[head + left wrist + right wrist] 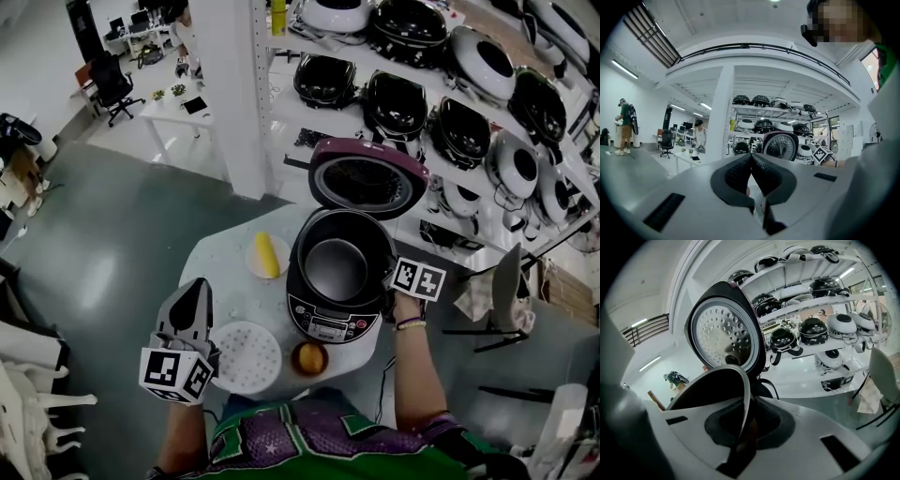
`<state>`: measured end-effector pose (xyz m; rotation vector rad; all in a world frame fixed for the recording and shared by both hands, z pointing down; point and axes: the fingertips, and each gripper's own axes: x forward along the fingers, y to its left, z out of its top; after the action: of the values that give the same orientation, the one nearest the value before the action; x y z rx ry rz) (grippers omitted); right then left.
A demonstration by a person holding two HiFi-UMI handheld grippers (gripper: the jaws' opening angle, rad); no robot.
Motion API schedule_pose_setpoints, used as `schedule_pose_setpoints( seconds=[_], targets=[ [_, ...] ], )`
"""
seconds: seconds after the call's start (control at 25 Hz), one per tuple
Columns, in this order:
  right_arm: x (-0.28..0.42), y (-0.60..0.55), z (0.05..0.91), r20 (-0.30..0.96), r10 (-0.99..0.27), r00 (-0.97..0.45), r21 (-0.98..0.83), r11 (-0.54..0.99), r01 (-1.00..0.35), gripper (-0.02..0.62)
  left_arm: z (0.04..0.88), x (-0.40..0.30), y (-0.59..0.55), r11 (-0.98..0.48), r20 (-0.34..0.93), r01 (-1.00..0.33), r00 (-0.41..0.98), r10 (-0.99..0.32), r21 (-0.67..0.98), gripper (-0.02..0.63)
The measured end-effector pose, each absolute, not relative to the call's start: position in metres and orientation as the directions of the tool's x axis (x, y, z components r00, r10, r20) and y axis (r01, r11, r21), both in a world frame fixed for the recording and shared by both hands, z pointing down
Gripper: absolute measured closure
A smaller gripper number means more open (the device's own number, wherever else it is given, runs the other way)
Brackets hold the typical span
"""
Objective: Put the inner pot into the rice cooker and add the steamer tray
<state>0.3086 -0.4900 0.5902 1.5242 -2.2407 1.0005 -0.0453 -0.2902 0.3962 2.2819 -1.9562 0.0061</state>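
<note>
Risk, main one: inner pot (336, 267) sits down inside the rice cooker (323, 321) at frame centre. The right gripper (392, 281) has its jaws pinched almost shut on the pot's thin right rim. Letting go before the pot is fully seated could leave it crooked against the cooker wall. From above I cannot tell whether it has bottomed out. Pulling away without opening would lift or tilt it. A thin metal edge between soft pads looks prone to slipping sideways.

Second risk: the open lid (367, 176) stands up behind the cooker, upper centre. A careless withdrawal of the claw could knock it.

Third: the steamer tray (246, 356), white and dotted with holes, lies flat on the round table (220, 281), lower left of the cooker and just beside it. The left gripper (195, 286) hovers over the table left of the tray, jaws closed together, holding nothing. It must open before taking the tray. A flat disc on a tabletop offers little edge to catch and will likely skid.

Containers:
- Inner pot: empty, bare metal inside.
- Small plate (253, 269), left of the cooker: one yellow oblong item (267, 255), possibly corn.
- Small dish (294, 358), lower centre in front of the cooker: something orange, kind unclear.
</note>
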Motion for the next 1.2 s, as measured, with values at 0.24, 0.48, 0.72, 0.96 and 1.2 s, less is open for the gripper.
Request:
schedule_pose_setpoints(
  seconds=[0.24,0.48,0.72,0.96,1.2],
  targets=[
    [0.308,-0.493,0.606,0.571,-0.701,-0.426,-0.401,0.214,-0.891,0.555,0.407,-0.044,-0.294,-0.144,0.104,-0.984,0.154,-0.983,0.102,0.584],
    [0.304,-0.499,0.619,0.597,-0.688,-0.411,-0.361,0.227,-0.905,0.552,0.405,-0.048,-0.298,-0.122,0.115,-0.988,0.132,-0.985,0.093,0.584],
    [0.3,-0.504,0.62,0.62,-0.691,-0.371,-0.251,0.272,-0.929,0.549,0.408,-0.048,-0.298,-0.121,0.115,-0.989,0.131,-0.985,0.086,0.584],
    [0.3,-0.503,0.623,0.643,-0.697,-0.316,-0.125,0.311,-0.942,0.56,0.405,-0.049,-0.294,-0.119,0.111,-0.99,0.127,-0.986,0.079,0.584],
    [0.302,-0.498,0.627,0.66,-0.684,-0.31,-0.131,0.301,-0.944,0.546,0.404,-0.052,-0.286,-0.119,0.105,-0.99,0.126,-0.986,0.076,0.584]
  ],
)
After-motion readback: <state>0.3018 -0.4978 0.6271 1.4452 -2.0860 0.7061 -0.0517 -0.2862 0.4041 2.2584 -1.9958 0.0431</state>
